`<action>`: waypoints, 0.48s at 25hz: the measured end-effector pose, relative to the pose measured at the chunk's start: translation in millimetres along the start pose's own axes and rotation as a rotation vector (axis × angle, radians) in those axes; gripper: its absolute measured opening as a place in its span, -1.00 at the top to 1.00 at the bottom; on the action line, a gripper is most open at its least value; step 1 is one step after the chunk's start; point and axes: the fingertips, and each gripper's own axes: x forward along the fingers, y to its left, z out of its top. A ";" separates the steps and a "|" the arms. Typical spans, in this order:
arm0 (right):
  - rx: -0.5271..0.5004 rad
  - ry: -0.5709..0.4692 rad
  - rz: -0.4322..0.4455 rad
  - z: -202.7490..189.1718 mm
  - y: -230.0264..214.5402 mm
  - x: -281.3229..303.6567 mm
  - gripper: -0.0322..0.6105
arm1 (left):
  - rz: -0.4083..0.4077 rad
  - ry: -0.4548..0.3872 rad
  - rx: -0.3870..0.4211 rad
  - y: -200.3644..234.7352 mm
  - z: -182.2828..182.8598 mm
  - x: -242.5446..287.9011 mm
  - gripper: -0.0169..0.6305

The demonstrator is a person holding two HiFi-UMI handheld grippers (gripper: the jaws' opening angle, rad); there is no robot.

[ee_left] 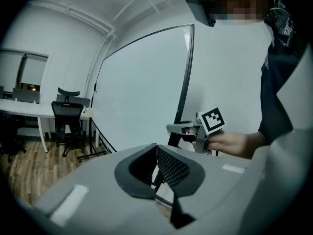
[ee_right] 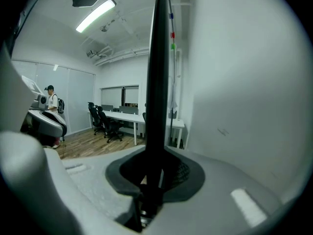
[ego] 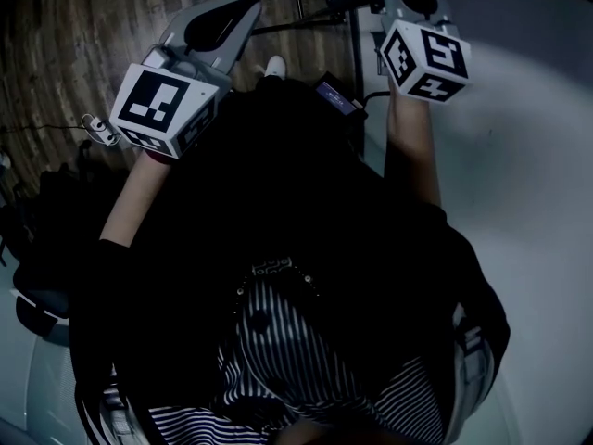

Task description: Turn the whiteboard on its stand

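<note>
At the upper left of the head view, the left claw [ego: 243, 9] is held above the wooden floor [ego: 83, 54]. In its own view its pads are seen meeting at the tips with nothing between them, so it is clenched on nothing. Past it, the whiteboard [ee_left: 142, 92] stands upright and fills the middle of that view. Further right, the right claw [ee_right: 150, 180] is clamped on the board's dark edge strip [ee_right: 159, 82], which runs straight up the middle of its view with the white face to its right.

Because the board is gripped on a thin strip by one claw alone, a slip off the edge is judged likely if the turn is forced. The free side could then swing unchecked, or the stand legs [ee_left: 100, 148] could shift on the floor.

No brand or label can be read. Only black-and-white square patterns are seen on the marker cubes [ego: 157, 105]. Small blue, red and green dots [ee_right: 171, 32] are seen beside the strip, and a faint mark on the white face is too small to be read.
</note>
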 end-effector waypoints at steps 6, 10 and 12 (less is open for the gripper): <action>-0.015 0.019 -0.042 -19.3 10.2 -29.7 0.68 | -0.094 0.056 -0.018 -13.4 -29.8 -1.0 0.92; -0.016 0.018 -0.034 -7.8 23.6 -27.2 0.68 | -0.112 0.035 -0.018 -10.5 -15.0 6.7 0.93; 0.000 0.012 -0.002 -5.3 41.5 -23.9 0.67 | -0.127 0.034 -0.014 -14.1 -14.2 8.4 0.92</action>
